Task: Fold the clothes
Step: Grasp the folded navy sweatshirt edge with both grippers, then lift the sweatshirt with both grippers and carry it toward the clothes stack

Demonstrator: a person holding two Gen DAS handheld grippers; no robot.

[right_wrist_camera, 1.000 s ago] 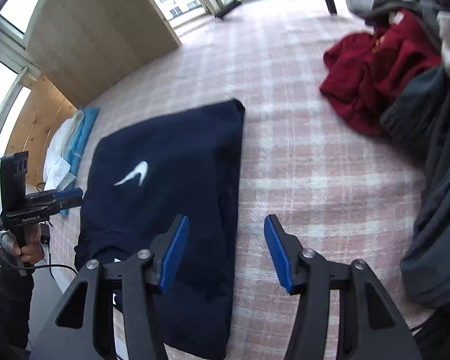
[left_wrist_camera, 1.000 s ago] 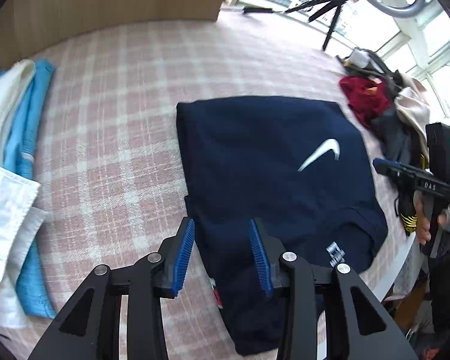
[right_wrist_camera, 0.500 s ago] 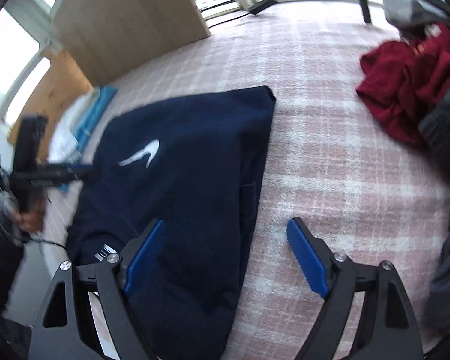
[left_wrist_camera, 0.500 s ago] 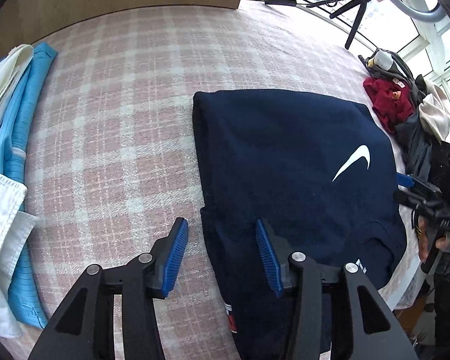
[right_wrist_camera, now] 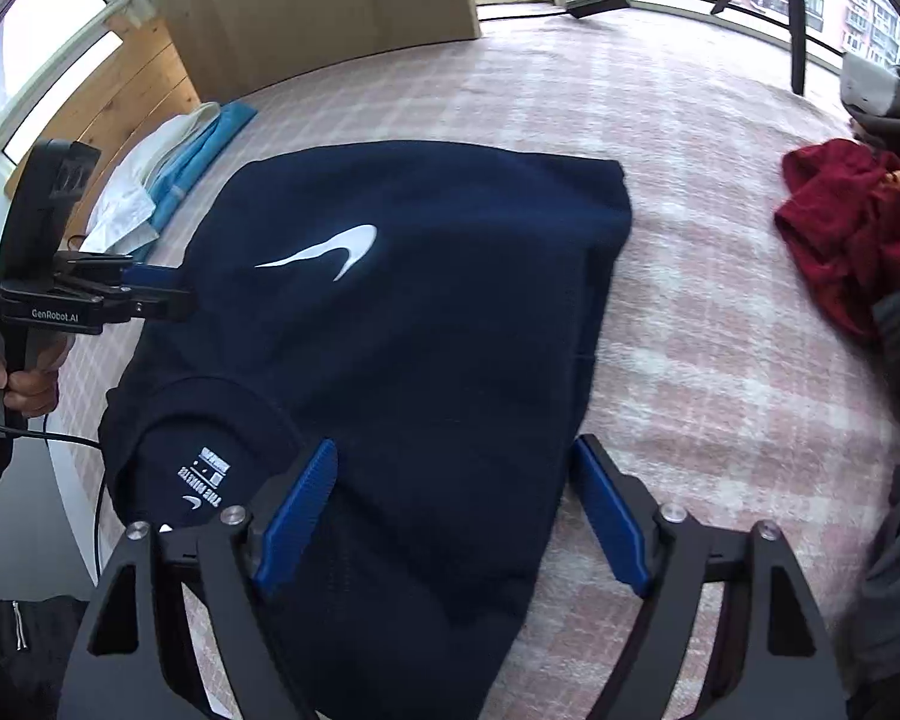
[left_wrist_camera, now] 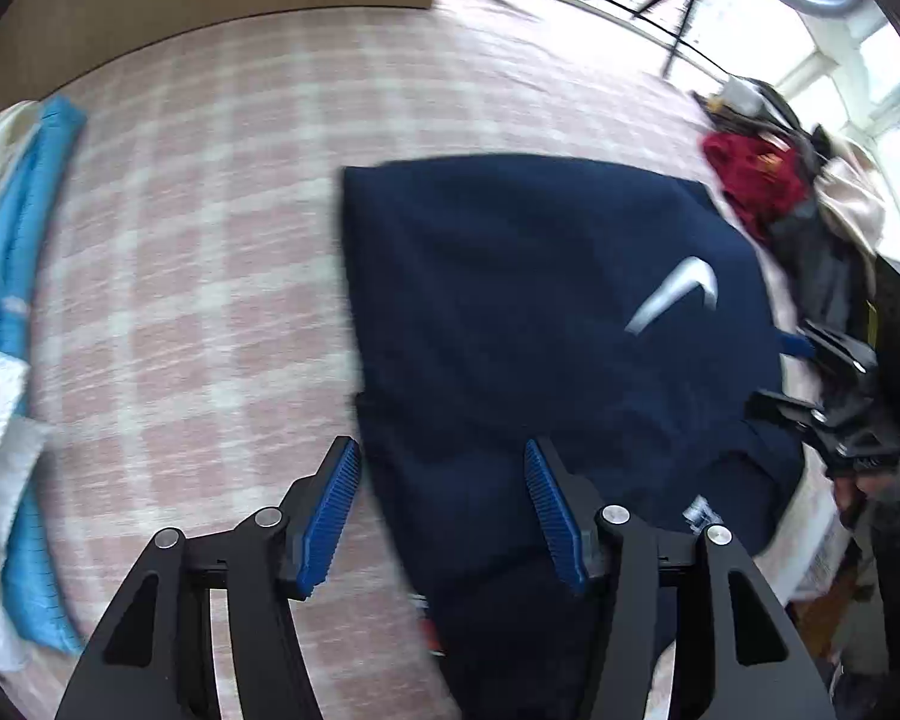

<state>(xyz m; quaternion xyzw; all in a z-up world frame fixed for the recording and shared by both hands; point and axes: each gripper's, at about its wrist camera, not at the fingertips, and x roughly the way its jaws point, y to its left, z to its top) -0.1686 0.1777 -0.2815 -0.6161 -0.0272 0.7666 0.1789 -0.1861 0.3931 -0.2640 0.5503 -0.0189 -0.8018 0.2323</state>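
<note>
Navy sweatshirt (left_wrist_camera: 540, 312), folded, lies flat on the pink plaid bed cover (left_wrist_camera: 198, 276) with its white swoosh facing up. Left wrist view: my left tool (left_wrist_camera: 444, 510) hangs over the garment's near left edge, jaws partly apart and just been opening; one blue pad is over bare cover, the other over cloth, neither pressing. Folded white and light-blue clothes (left_wrist_camera: 6, 276) lie at the far left; a red garment (left_wrist_camera: 750, 180) sits in the heap at the right. Picture is motion-blurred. Right wrist view: my right tool (right_wrist_camera: 450, 510) straddles the sweatshirt's (right_wrist_camera: 402, 312) right edge near the collar label, jaws wide, just narrowed somewhat, gripping nothing. My left hand (right_wrist_camera: 27, 375) holds the other tool's handle at the left edge.
</note>
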